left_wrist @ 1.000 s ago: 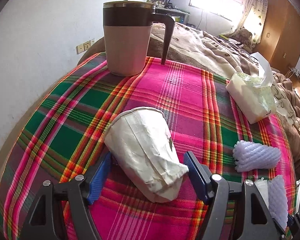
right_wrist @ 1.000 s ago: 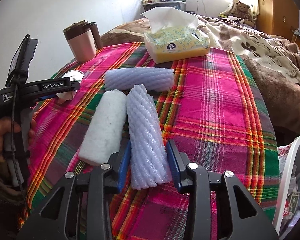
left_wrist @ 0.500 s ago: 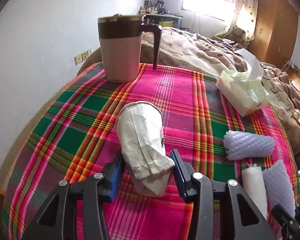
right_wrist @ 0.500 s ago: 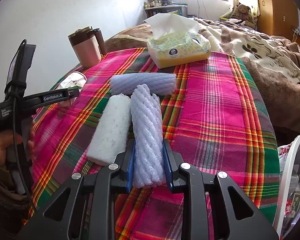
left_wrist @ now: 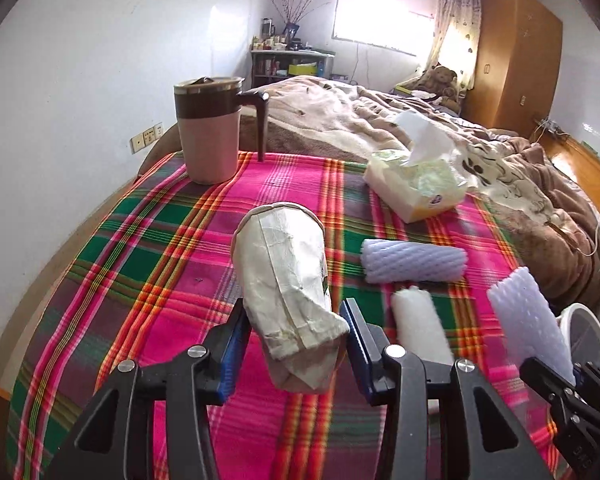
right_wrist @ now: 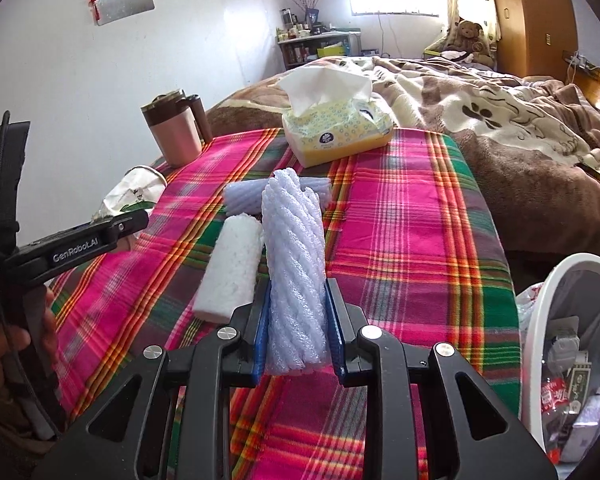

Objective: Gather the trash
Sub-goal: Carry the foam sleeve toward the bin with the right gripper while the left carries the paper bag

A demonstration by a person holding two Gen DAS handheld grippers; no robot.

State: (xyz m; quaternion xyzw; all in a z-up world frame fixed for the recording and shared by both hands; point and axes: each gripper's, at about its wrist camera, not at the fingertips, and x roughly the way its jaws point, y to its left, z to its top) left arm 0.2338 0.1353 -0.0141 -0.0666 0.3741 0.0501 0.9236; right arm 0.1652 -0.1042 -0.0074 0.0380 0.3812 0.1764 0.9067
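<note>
Lifted since the earlier frame: lavender foam net sleeve (right_wrist: 296,276), now raised off the plaid desk (right_wrist: 412,240), clamped in the right tool (right_wrist: 298,344). Crumpled paper cup (left_wrist: 288,280), likewise raised, is pinched at its base in the left tool (left_wrist: 296,344). On the desk: white foam roll (right_wrist: 230,268), second lavender sleeve (left_wrist: 414,261), tissue pack (right_wrist: 336,132), pink mug (left_wrist: 210,132). White bin (right_wrist: 572,344) stands just beside the desk's right edge.

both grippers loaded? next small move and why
Probably swing the right gripper rightward over the white bin and release. It is shut on the lavender foam net, which looks lifted off the plaid cloth, and the bin sits just off the table's right edge. The left gripper pinches the crumpled paper cup and can follow.
</note>
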